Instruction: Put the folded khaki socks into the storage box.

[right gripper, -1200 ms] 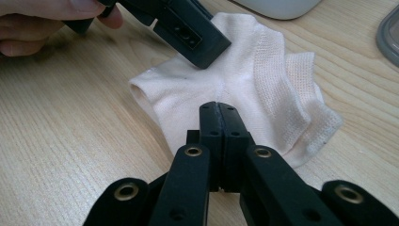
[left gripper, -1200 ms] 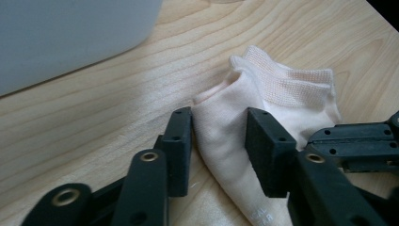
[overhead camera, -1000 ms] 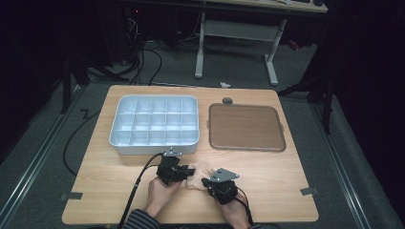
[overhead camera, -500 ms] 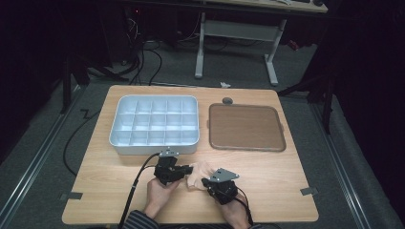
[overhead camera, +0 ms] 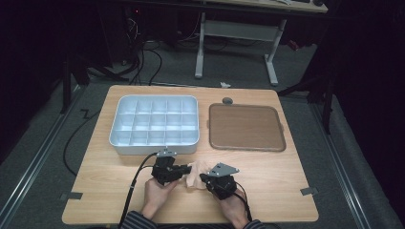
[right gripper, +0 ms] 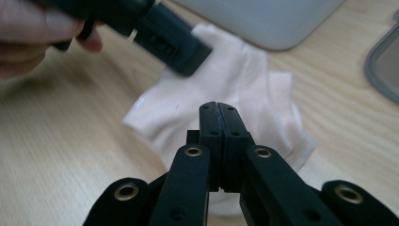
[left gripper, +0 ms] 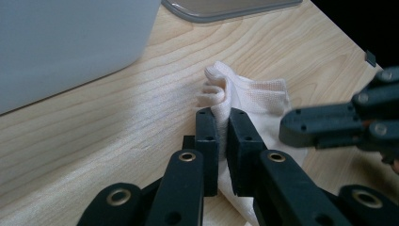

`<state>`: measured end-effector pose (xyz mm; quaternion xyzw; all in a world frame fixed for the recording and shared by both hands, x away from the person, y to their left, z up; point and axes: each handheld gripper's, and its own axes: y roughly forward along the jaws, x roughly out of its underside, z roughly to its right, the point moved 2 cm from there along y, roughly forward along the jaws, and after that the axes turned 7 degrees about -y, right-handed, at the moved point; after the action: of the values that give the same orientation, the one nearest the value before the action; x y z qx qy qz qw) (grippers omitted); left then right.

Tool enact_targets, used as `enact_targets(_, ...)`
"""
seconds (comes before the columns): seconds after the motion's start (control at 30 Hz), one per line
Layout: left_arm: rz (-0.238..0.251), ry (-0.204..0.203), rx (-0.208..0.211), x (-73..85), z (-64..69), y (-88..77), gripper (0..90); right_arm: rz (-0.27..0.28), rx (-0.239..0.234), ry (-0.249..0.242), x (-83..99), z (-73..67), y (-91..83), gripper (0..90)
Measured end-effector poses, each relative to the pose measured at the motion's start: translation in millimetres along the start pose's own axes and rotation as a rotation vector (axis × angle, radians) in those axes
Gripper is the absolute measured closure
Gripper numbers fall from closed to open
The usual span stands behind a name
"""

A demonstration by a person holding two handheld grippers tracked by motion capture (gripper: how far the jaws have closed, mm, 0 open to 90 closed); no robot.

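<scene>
left gripper (left gripper: 223, 136): jaws just closed, clamped on a fold of the sock (left gripper: 256, 96)
right gripper (right gripper: 219, 117): jaws pressed together, sock beneath and beyond tips

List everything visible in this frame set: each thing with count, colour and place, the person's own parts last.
Cloth: one, pale pink-white, bunched on the table's near edge between both claws.
Compartment tray: one, light grey, far left of table.
Flat tray: one, brown, far right of table.
Small round object: one, grey, behind the flat tray.
Table: one, light wood.
Left claw: one, black, shut on the cloth.
Right claw: one, black, shut, over the cloth.
Hands: two, near edge.
</scene>
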<state>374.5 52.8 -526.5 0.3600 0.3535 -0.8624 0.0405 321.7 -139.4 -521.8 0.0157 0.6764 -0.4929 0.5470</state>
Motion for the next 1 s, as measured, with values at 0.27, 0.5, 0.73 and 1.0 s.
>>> enact_targets(0.27,-0.007,0.0,0.005,-0.2,-1.2,-1.8,84.4,-0.045,0.016,0.019,-7.5,13.8,14.8,90.0)
enact_targets(0.5,0.009,0.002,0.034,-0.2,-0.2,-6.3,84.4,-0.075,0.0,0.012,-3.8,9.3,24.0,90.0)
enact_targets(0.73,0.031,0.007,0.058,-0.9,2.0,-10.1,84.4,-0.076,-0.014,-0.004,-6.2,3.7,28.1,90.0)
enact_targets(1.0,0.049,0.018,0.075,-2.8,4.2,-11.0,84.5,-0.088,-0.031,-0.027,-12.0,-2.1,33.4,90.0)
